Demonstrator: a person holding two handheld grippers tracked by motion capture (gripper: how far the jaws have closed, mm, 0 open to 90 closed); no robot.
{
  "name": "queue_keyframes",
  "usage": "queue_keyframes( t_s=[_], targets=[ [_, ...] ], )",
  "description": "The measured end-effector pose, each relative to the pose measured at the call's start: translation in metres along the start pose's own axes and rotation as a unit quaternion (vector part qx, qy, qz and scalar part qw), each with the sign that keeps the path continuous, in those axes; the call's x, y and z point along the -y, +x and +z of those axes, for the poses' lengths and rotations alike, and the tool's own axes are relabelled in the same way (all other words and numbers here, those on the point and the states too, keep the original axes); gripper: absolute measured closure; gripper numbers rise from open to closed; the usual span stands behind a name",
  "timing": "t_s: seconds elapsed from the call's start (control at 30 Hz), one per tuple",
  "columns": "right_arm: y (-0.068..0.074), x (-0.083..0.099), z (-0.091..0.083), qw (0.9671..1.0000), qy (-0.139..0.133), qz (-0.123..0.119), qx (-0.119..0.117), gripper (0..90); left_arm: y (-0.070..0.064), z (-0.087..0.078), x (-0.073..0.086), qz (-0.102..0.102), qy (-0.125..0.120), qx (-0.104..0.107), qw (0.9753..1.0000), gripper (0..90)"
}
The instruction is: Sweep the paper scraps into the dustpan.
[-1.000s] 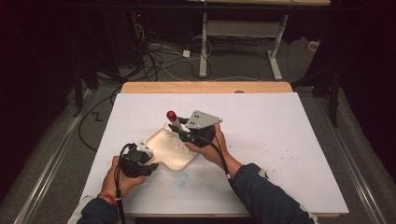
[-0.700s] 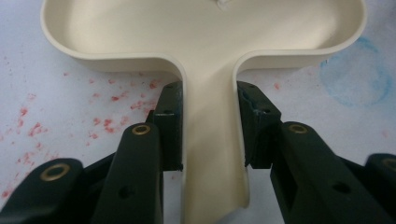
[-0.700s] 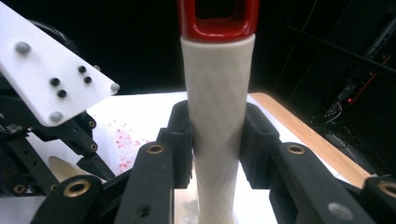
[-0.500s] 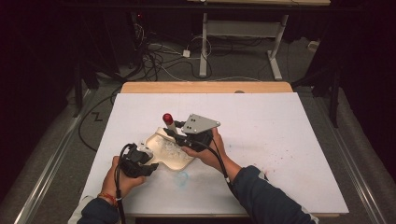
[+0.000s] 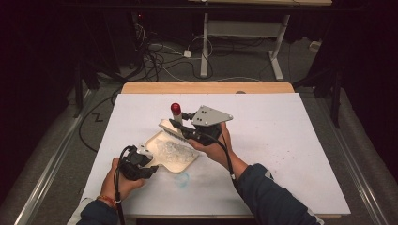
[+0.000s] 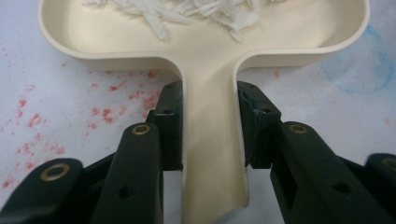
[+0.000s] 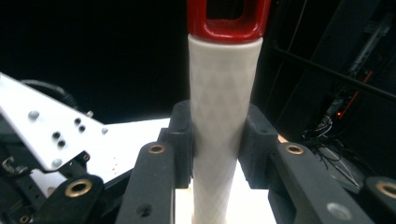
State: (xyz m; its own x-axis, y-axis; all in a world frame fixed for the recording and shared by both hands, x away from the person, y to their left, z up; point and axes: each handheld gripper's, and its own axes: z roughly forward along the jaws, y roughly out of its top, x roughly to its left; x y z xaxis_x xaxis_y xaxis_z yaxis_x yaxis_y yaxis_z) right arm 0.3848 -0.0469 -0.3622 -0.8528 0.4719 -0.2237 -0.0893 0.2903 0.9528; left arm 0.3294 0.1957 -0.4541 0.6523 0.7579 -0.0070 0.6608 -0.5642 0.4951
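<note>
On the white table point(image 5: 281, 140), near its front-left, sits a cream dustpan point(image 6: 205, 42) w/ white shreds point(image 6: 187, 11) in it. Left gripper point(image 6: 208, 126) has its jaws clamped on the pan's handle; right gripper point(image 7: 217, 154) is closed round the brush point(image 5: 174, 123) handle, bristles at the pan's far rim. Pan looks light, stiff plastic, prob. slick, so handle's the spot to hold. Shreds look featherlight, so they'd scatter easily.
</note>
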Motion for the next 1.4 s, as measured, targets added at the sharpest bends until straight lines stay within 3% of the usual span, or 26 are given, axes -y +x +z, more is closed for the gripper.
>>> queue_keyframes(
  t_s=[0.33, 0.57, 0.73, 0.87, 0.97, 1.03, 1.23, 1.4],
  targets=[
    [-0.024, 0.008, -0.024, 0.9982, 0.013, 0.009, 0.057, 70.1, -0.001, 0.000, 0.003, 0.003, 0.004, -0.002, 1.0000, 63.3],
    [-0.036, 0.030, -0.047, 0.9938, 0.047, 0.013, 0.100, 70.1, -0.002, 0.001, 0.006, 0.003, 0.006, -0.003, 1.0000, 63.3],
    [-0.034, 0.043, -0.058, 0.9895, 0.076, 0.015, 0.122, 70.1, -0.004, 0.000, 0.006, 0.005, 0.007, -0.006, 0.9999, 63.3],
    [-0.023, 0.044, -0.060, 0.9900, 0.081, 0.015, 0.114, 70.1, -0.005, 0.000, 0.005, 0.002, 0.007, -0.008, 0.9999, 63.3],
    [-0.012, 0.041, -0.058, 0.9930, 0.075, 0.022, 0.088, 70.1, -0.005, 0.000, 0.005, 0.003, 0.008, -0.010, 0.9999, 63.3],
    [-0.002, 0.038, -0.054, 0.9941, 0.074, 0.016, 0.078, 70.0, -0.006, 0.000, 0.005, 0.003, 0.008, -0.010, 0.9999, 63.3],
    [0.023, 0.029, -0.039, 0.9969, 0.061, 0.030, 0.040, 70.1, -0.007, 0.001, 0.004, 0.006, 0.007, -0.010, 0.9999, 63.3],
    [0.037, 0.020, -0.028, 0.9981, 0.053, 0.024, 0.019, 70.1, -0.009, 0.001, 0.004, 0.007, 0.007, -0.011, 0.9999, 63.3]
  ],
)
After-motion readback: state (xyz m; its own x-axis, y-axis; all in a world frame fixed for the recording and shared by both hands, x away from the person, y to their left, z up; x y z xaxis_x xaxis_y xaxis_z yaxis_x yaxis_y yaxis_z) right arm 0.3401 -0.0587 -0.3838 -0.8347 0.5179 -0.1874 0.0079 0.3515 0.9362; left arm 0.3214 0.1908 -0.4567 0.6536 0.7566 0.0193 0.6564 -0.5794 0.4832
